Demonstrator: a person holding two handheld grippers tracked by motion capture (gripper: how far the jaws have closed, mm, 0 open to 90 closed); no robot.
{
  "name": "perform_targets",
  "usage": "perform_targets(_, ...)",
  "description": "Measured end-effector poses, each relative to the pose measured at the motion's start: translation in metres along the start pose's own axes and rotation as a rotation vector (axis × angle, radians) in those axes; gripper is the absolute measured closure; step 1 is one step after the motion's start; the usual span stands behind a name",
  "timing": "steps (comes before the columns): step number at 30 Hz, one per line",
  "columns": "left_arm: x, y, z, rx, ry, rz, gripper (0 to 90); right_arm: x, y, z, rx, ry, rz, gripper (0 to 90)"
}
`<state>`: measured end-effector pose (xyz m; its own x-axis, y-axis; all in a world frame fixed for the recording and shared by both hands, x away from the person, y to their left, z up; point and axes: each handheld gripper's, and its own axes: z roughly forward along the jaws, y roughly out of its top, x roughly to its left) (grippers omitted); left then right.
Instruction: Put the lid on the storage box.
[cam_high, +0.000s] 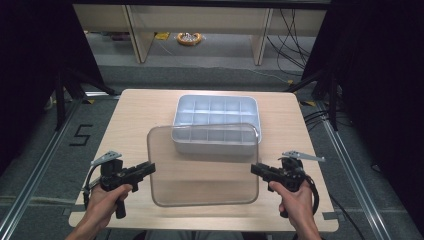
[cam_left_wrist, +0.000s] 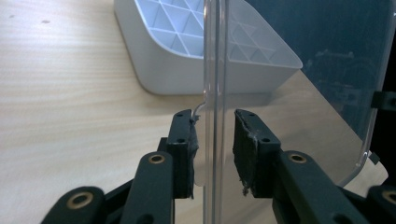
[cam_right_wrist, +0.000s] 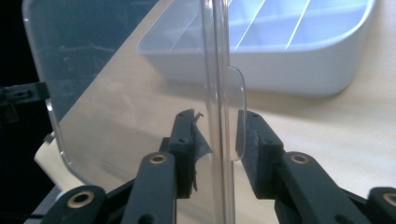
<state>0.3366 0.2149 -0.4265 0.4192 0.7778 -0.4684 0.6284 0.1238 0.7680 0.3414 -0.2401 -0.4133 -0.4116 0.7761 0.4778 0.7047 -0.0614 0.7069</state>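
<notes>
My left tongs (cam_high: 148, 169) and right tongs (cam_high: 256, 169) clamp the clear lid (cam_high: 202, 167) by its side tabs, at six o'clock of the white divided tray (cam_high: 216, 131); I keep both level while lowering squarely.

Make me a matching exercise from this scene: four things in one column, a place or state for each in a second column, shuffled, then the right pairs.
1. clear lid
2. white compartment tray
3. left gripper
4. right gripper

A. rests on the table, farther from the person
B. clamped on the lid's right edge
C. held up between both grippers
D. clamped on the lid's left edge

Pairs: 1-C, 2-A, 3-D, 4-B
</notes>
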Motion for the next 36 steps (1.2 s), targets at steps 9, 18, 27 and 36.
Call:
perform_targets(9, -0.006, 0.044, 0.035, 0.010, 0.017, -0.011, 66.1, -0.012, 0.059, 0.002, -0.037, -0.064, -0.036, 65.6)
perform_targets(18, -0.004, 0.080, 0.058, 0.005, 0.062, -0.016, 64.7, -0.022, 0.093, 0.015, -0.058, -0.087, -0.012, 64.6)
perform_targets(27, -0.001, 0.105, 0.078, 0.000, 0.082, -0.035, 63.5, -0.032, 0.110, 0.027, -0.064, -0.126, 0.020, 63.5)
perform_targets(36, 0.005, 0.127, 0.105, 0.016, 0.116, -0.069, 62.0, -0.039, 0.125, 0.044, -0.024, -0.174, 0.071, 60.8)
